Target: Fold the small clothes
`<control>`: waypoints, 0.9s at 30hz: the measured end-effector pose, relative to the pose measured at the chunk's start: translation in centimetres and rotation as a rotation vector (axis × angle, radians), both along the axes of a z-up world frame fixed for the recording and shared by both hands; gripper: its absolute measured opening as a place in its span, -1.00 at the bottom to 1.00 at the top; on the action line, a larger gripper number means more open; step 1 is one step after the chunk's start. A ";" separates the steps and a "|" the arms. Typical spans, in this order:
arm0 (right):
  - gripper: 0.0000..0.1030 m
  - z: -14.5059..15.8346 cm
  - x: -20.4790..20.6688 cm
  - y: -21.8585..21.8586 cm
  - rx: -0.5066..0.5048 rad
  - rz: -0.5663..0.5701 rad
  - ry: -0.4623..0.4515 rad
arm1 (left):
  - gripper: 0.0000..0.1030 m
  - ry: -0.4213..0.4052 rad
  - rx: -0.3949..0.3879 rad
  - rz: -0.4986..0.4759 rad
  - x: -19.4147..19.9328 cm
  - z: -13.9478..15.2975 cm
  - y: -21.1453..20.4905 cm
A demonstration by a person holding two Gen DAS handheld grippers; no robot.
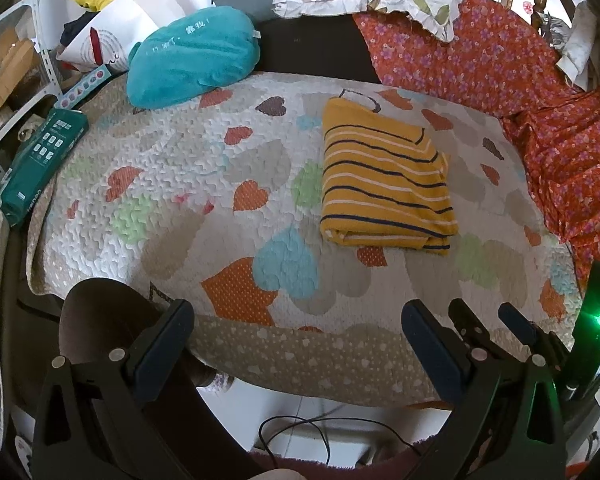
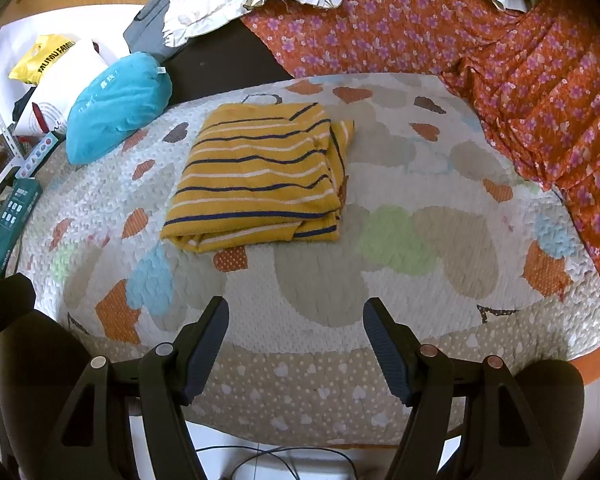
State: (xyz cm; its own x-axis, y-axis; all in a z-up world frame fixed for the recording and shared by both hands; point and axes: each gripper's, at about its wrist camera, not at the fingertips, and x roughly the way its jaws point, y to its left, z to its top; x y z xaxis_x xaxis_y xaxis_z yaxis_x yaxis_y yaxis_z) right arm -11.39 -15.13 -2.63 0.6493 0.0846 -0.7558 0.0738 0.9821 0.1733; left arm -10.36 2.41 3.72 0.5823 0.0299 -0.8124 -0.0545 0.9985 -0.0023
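A yellow garment with navy and white stripes [image 1: 384,176] lies folded into a compact rectangle on the heart-patterned quilt [image 1: 188,160]. It also shows in the right wrist view [image 2: 260,180], left of centre. My left gripper [image 1: 300,332] is open and empty, held back over the quilt's near edge, well short of the garment. My right gripper [image 2: 296,328] is open and empty too, over the near edge of the quilt [image 2: 420,280], apart from the garment. The right gripper's fingers [image 1: 516,328] show at the lower right of the left wrist view.
A teal pillow [image 1: 192,56] lies at the quilt's far left. An orange flowered sheet [image 1: 500,72] is bunched along the right and back. A green box [image 1: 40,160], bags [image 1: 112,12] and shelves stand at the left. Cables [image 1: 320,432] lie on the floor below.
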 end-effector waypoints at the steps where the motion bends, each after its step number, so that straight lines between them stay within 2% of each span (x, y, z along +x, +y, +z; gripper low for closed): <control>1: 0.44 0.0 0.1 -0.1 0.001 0.001 0.002 | 1.00 0.002 -0.001 0.000 0.0 -0.1 0.0; 27: 0.45 -0.3 0.0 0.1 0.002 0.003 0.011 | 1.00 0.031 -0.009 0.003 0.2 -0.9 0.2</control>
